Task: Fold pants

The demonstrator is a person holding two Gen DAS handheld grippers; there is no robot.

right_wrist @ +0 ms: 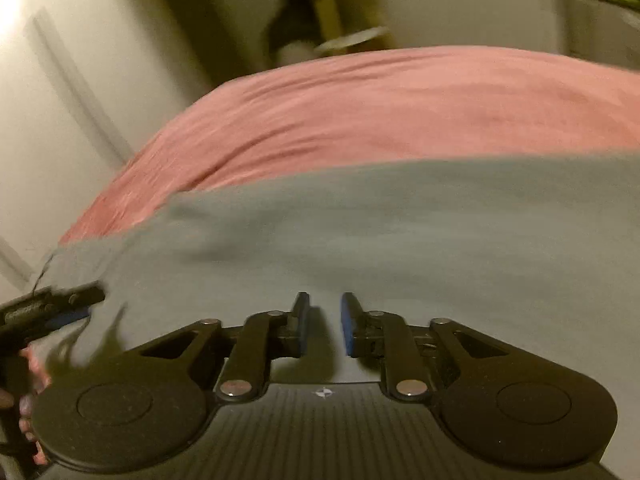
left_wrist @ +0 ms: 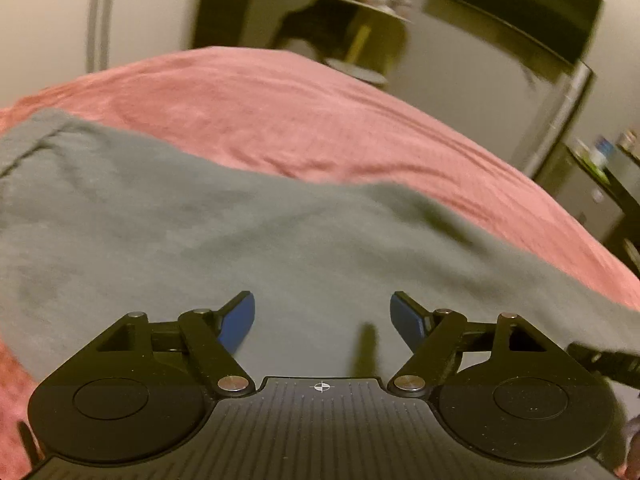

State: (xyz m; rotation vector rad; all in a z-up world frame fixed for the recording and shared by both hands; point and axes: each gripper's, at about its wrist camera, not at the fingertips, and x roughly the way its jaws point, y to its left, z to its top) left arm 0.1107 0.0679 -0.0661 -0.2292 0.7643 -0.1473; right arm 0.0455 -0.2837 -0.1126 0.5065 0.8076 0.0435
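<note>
Grey pants point(left_wrist: 168, 216) lie flat across a pink bedspread point(left_wrist: 280, 120). My left gripper point(left_wrist: 322, 320) is wide open just above the grey cloth, with nothing between its blue pads point(left_wrist: 240, 320). My right gripper point(right_wrist: 325, 322) hovers over the pants point(right_wrist: 400, 232) with its blue pads point(right_wrist: 347, 328) a narrow gap apart and nothing between them. The left gripper shows at the left edge of the right wrist view point(right_wrist: 52, 304), by the pants' hem. The right gripper's tip shows at the right edge of the left wrist view point(left_wrist: 604, 360).
The pink bedspread point(right_wrist: 380, 112) runs far beyond the pants. Behind the bed stand a pale wall with a door point(left_wrist: 96, 16), a round side table point(left_wrist: 372, 12), a dark framed panel point(left_wrist: 520, 12) and a cluttered shelf point(left_wrist: 604, 152) at the right.
</note>
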